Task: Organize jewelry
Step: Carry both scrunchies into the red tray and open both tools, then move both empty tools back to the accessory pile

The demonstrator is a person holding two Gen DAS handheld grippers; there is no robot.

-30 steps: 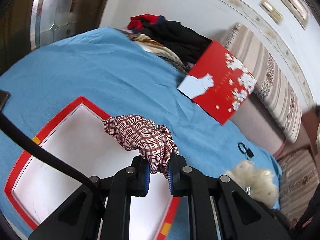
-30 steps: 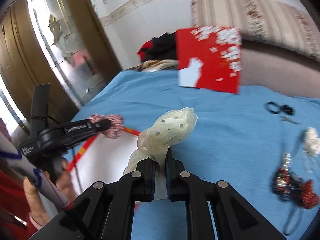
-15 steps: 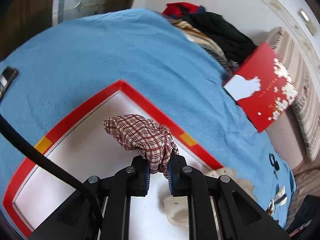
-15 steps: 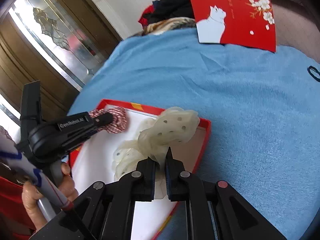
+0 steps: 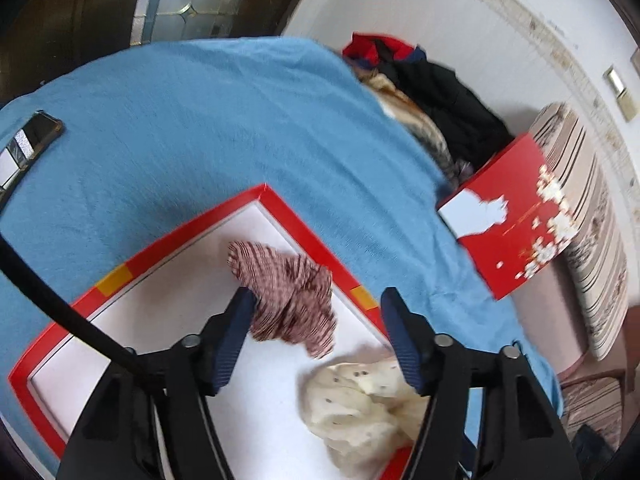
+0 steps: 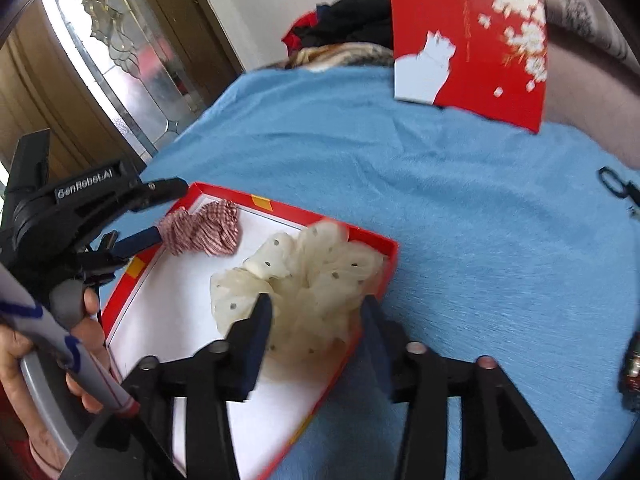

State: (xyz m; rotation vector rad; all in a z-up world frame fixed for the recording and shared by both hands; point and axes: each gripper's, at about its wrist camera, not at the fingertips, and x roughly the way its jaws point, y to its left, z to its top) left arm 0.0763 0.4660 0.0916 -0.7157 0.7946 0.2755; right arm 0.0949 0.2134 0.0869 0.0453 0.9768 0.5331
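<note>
A red-rimmed shallow box [image 5: 304,220] with a white floor lies on the blue bedspread; it also shows in the right wrist view [image 6: 384,276]. A red-checked scrunchie [image 5: 286,300] lies in it between the fingers of my open left gripper [image 5: 320,320], touching the left finger. The scrunchie shows in the right wrist view [image 6: 204,232] too. A cream dotted scrunchie [image 6: 312,276] lies in the box near its right rim, between the fingers of my open right gripper [image 6: 316,320]. It shows in the left wrist view [image 5: 360,408].
A red box lid with white blossoms [image 6: 472,44] leans against a striped cushion [image 5: 592,240]. Clothes [image 5: 436,92] are piled at the bed's far end. A phone [image 5: 28,140] lies at the left. Black hair ties [image 6: 616,188] and red beaded jewelry [image 6: 632,368] lie at the right.
Both grippers lowered over the box and opened. The checked scrunchie and the cream scrunchie were let go and now lie in the box.
</note>
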